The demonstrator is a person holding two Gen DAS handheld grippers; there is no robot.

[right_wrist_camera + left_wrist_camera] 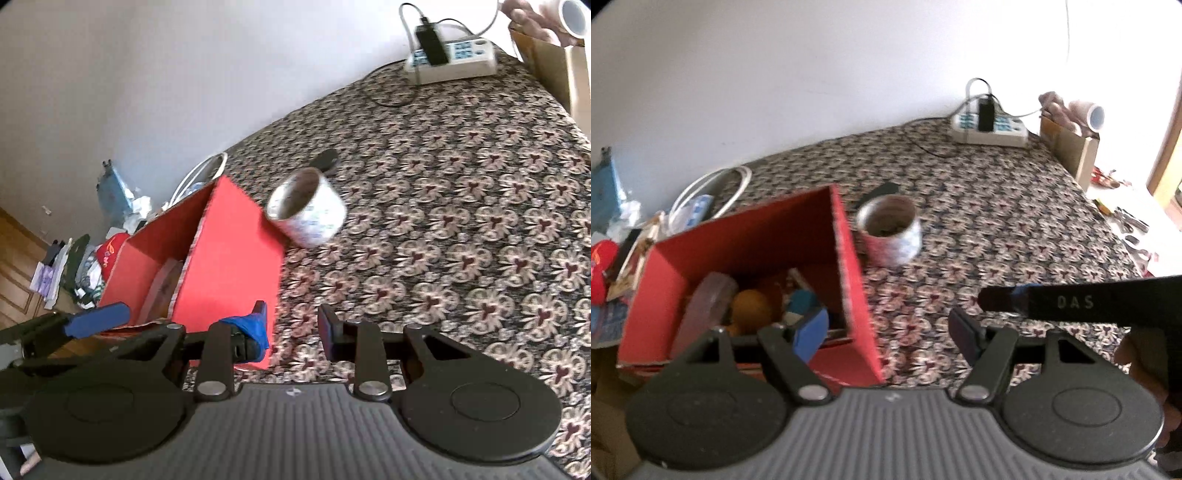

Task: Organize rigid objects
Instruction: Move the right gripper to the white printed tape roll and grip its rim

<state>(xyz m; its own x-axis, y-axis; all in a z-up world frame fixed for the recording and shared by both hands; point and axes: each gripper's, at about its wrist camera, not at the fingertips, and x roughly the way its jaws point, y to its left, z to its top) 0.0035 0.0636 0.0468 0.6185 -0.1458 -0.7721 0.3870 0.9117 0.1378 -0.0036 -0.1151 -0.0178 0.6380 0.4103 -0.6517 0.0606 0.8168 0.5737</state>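
Observation:
A red open box [846, 258] stands on the patterned bed cover [1015, 221] and holds several items, among them a brown case [705, 310] and an orange object [750, 306]. A white patterned cup [890, 230] stands just right of the box, upright. My left gripper [890, 328] is open and empty, its fingers astride the box's near right corner. A finger of the right gripper [1052, 301] reaches in from the right. In the right wrist view my right gripper [291, 325] is open and empty beside the box [229, 266], near of the cup [306, 206].
A white power strip [990, 127] with a black plug lies at the far side, a cardboard box [1071, 147] to its right. A white cable coil [713, 192] and clutter lie left of the red box. A small black object [884, 190] lies behind the cup.

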